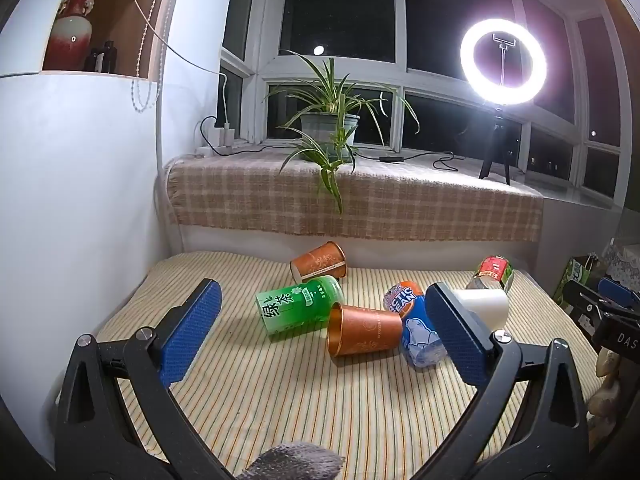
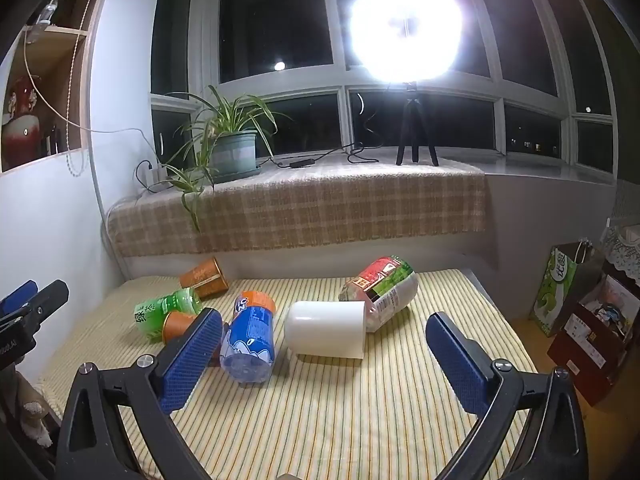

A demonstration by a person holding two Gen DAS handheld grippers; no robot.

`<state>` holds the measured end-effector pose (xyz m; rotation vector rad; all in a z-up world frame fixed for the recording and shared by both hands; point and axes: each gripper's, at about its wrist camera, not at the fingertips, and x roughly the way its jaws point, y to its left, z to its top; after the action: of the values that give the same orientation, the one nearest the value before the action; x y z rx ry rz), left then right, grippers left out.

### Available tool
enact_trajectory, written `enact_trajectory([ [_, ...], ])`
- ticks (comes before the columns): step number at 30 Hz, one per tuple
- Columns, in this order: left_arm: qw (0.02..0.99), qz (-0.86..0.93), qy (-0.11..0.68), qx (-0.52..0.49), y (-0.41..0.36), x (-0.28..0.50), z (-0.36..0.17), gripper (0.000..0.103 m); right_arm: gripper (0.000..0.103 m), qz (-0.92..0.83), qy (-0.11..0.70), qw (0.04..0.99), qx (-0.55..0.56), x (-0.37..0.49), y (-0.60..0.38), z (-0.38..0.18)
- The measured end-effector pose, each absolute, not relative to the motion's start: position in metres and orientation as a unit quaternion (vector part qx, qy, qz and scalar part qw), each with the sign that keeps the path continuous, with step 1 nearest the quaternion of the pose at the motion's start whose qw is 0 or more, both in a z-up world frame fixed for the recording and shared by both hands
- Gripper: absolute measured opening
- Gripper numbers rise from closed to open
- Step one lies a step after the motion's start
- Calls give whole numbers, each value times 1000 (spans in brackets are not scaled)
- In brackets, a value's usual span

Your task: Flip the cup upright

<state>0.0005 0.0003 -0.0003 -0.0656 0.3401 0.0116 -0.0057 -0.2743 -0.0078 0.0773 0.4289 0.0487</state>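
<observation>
Three cups lie on their sides on the striped cloth. A copper cup [image 1: 362, 334] [image 2: 178, 325] lies in the middle with its mouth toward the left gripper. A second copper cup [image 1: 319, 262] [image 2: 205, 277] rests near the back edge. A white cup [image 2: 326, 329] [image 1: 484, 306] lies with its mouth to the right, straight ahead of the right gripper [image 2: 324, 360]. The right gripper is open and holds nothing. My left gripper [image 1: 326, 334] is also open, short of the middle copper cup, and its right finger hides part of the white cup.
A green tea bottle [image 1: 298, 304], a blue bottle with an orange cap [image 2: 250, 338] and a red-labelled bottle [image 2: 380, 290] lie among the cups. Behind is a checked ledge [image 2: 304, 204] with a potted plant [image 1: 330, 120] and a ring light [image 1: 503, 60]. Bags and boxes [image 2: 580, 312] stand to the right.
</observation>
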Motion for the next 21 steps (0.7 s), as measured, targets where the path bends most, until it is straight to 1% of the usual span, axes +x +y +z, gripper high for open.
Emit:
enact_trajectory([
  [21,985,5,170,-34,1,1,-1,103,103,18,201,979,29,-8,-272,-2],
])
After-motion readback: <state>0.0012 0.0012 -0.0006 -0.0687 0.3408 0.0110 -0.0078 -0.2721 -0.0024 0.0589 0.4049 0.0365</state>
